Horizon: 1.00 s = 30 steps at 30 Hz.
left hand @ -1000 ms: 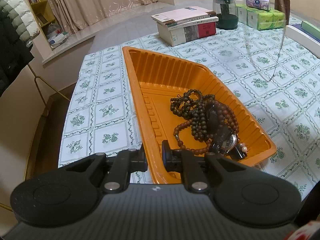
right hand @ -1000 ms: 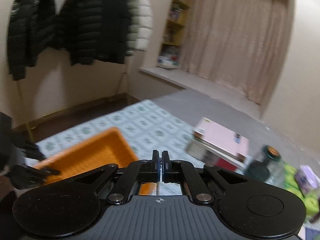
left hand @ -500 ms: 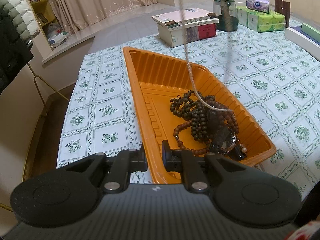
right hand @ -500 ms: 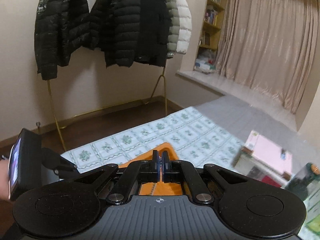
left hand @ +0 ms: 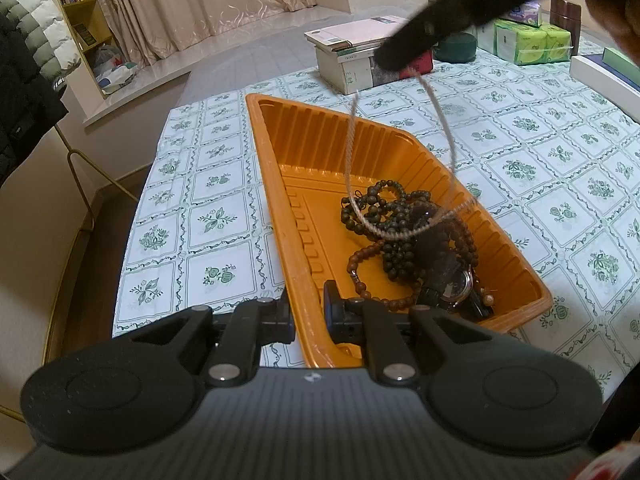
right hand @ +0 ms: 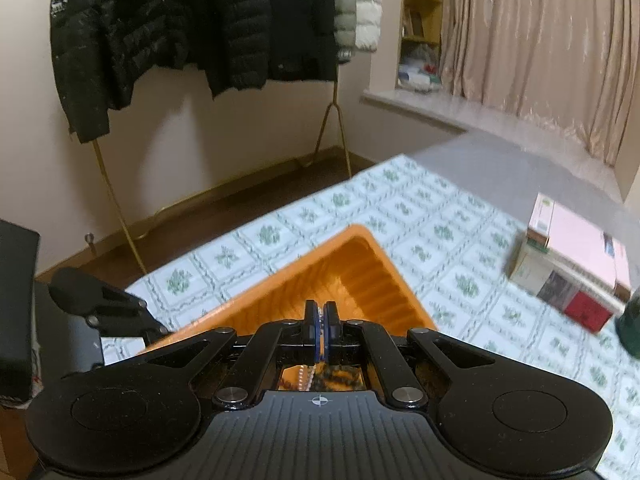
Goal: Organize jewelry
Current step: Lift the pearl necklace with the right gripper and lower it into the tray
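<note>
An orange tray (left hand: pixel 304 152) lies on the patterned tablecloth. In its near right end is a heap of dark and brown bead strings (left hand: pixel 396 236) with a wristwatch (left hand: pixel 456 286). My left gripper (left hand: pixel 308 314) is shut on the tray's near left rim. My right gripper (right hand: pixel 321 330) is shut on a thin pale beaded necklace (left hand: pixel 404 232); it also shows in the right wrist view (right hand: pixel 304 378). The necklace hangs as a loop from the right gripper (left hand: pixel 400 60), above the tray, and its bottom reaches the bead heap.
A stack of books (left hand: pixel 360 52) stands beyond the tray's far end, with a dark green jar (left hand: pixel 456 46) and green tissue packs (left hand: pixel 528 42) to its right. A white box (left hand: pixel 600 76) sits at the right edge. The table's left edge (left hand: pixel 140 208) drops to the floor. A coat rack with jackets (right hand: pixel 200 28) stands past it.
My right gripper has come down and in over the tray, so the necklace loop now hangs lower, its bottom at the bead heap. My left gripper has kept its hold on the rim.
</note>
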Motion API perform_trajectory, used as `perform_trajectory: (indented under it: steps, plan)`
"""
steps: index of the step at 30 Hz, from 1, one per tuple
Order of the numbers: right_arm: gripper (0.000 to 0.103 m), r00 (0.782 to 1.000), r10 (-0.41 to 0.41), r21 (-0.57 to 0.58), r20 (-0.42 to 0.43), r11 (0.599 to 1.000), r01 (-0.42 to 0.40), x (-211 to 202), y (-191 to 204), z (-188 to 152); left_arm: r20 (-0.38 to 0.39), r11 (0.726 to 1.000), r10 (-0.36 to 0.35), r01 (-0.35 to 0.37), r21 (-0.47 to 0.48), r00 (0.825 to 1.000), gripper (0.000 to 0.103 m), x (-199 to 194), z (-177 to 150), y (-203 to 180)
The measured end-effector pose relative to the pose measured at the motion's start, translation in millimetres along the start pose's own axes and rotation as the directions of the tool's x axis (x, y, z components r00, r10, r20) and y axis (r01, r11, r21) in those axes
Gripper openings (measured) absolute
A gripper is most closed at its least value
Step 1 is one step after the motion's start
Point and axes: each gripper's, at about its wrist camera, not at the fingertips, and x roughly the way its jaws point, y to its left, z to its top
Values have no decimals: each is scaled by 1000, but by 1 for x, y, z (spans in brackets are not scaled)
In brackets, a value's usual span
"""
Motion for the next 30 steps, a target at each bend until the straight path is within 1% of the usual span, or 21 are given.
perform_trajectory:
  steps: [6,14,30]
  plan:
    - [1,999,6,36,-45,999,-4,13,-7,-11,-1,1000,-1,1,-1,1000,11,1,-1,0]
    - [1,995,-13,54,-99,998,18,22,-14,-19,0,1000,-1,1,-2,1000,11,0,-1,1]
    - [1,993,-20,65,-113,998,27,29,-14,-19,-1,1000,-1,1,-1,1000,11,0,-1,1]
